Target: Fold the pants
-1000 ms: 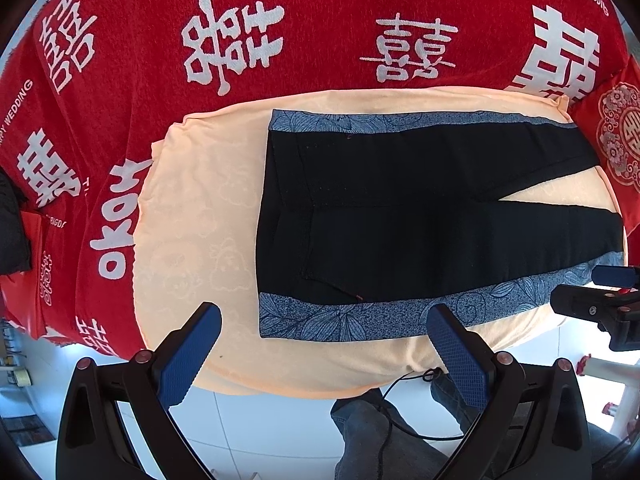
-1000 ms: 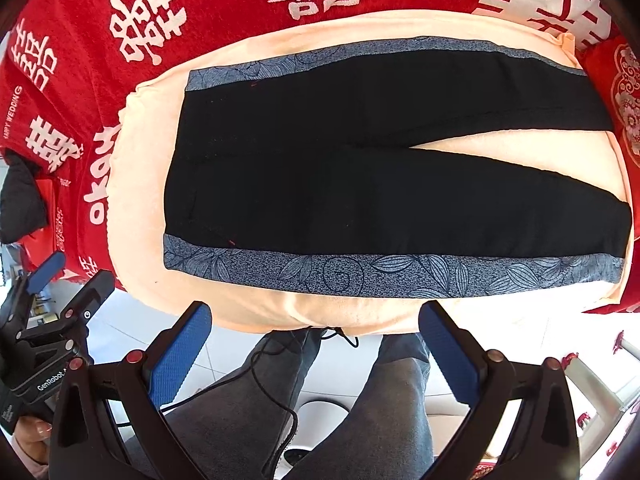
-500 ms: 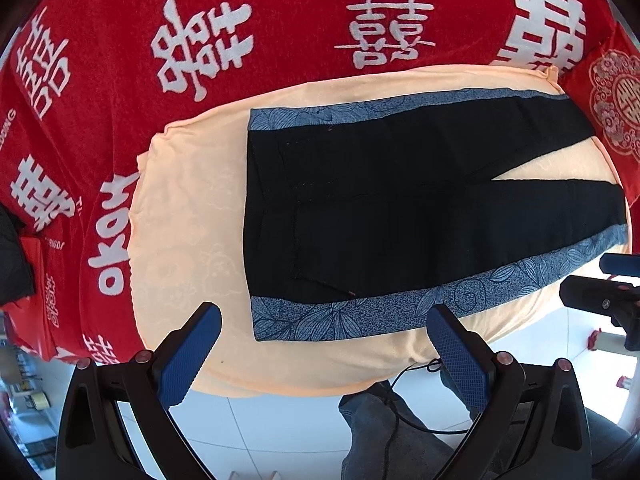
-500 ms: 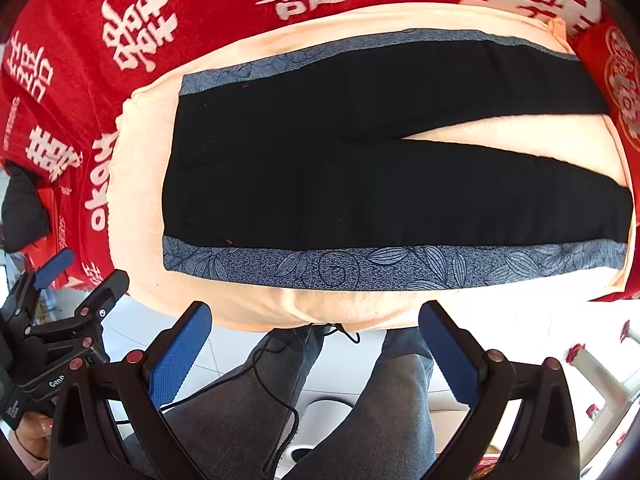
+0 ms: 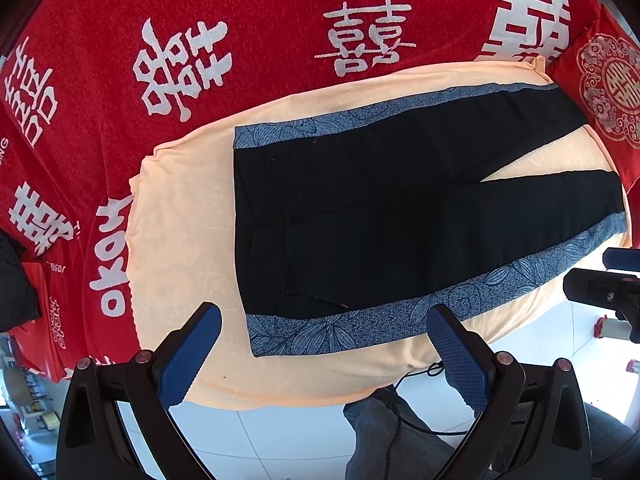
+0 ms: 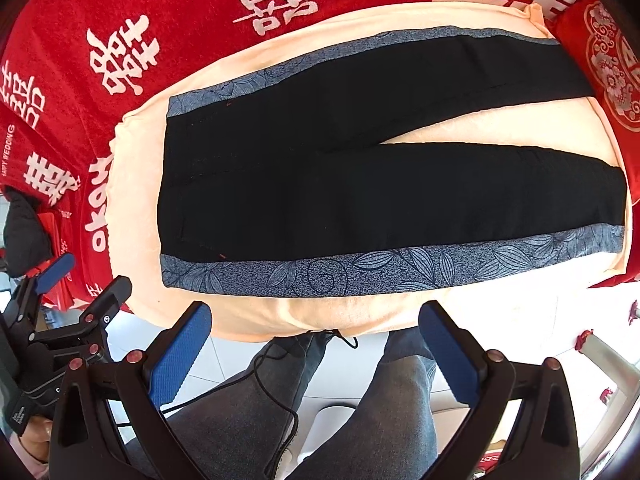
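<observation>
Black pants [image 5: 380, 216] with grey-blue leaf-print side stripes lie flat and spread on a peach cloth [image 5: 180, 240], waistband at the left, legs to the right. They also show in the right wrist view [image 6: 360, 184]. My left gripper [image 5: 324, 354] is open and empty, above the near stripe by the waist corner. My right gripper [image 6: 316, 350] is open and empty, above the near edge of the peach cloth [image 6: 280, 316], below the middle of the near stripe. Each gripper shows at the side of the other's view.
A red cloth with white characters [image 5: 180, 60] covers the table around the peach cloth. A red patterned cushion [image 5: 608, 88] lies at the far right. The person's legs in grey jeans [image 6: 380, 400] and a black cable [image 6: 280, 360] are below the table edge, over white floor tiles.
Both grippers have moved a little forward and left toward the pants, which now sit larger and lower in both views. Both stay open; the pants have not moved.
</observation>
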Available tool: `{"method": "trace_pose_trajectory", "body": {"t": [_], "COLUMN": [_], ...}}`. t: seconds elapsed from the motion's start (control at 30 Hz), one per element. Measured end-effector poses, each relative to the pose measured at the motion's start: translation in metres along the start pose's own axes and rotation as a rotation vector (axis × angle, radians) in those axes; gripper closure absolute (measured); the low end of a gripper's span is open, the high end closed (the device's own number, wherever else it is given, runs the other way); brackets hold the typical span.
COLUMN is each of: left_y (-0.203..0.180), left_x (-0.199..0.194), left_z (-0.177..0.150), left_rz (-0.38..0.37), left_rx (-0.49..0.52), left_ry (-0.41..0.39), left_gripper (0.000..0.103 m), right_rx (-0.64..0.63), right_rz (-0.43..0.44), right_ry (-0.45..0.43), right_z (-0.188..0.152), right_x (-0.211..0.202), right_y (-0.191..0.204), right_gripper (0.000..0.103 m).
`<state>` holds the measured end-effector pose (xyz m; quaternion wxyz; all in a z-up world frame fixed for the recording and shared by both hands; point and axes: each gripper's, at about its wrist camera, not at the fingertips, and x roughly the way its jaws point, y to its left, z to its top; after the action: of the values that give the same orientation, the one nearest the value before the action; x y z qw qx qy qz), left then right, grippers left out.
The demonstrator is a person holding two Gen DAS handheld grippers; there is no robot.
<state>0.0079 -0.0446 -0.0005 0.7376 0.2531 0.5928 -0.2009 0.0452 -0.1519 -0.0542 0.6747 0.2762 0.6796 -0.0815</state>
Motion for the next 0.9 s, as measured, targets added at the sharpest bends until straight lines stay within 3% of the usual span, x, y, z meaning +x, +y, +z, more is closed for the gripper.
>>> {"method": "trace_pose_trajectory", "body": {"t": [0.9], "left_y": [0.0002], "left_x": [-0.0033], "left_z": [0.0001], "left_rz": [0.002], "left_rx": [-0.012], "left_ry": [-0.006], "left_gripper": [0.0], "right_rx": [-0.005], "right_rz": [0.004], "right_ry": [-0.016], "right_z": [-0.0025], "right_x": [-0.0027], "right_y": [0.0008], "right_gripper": [0.0]}}
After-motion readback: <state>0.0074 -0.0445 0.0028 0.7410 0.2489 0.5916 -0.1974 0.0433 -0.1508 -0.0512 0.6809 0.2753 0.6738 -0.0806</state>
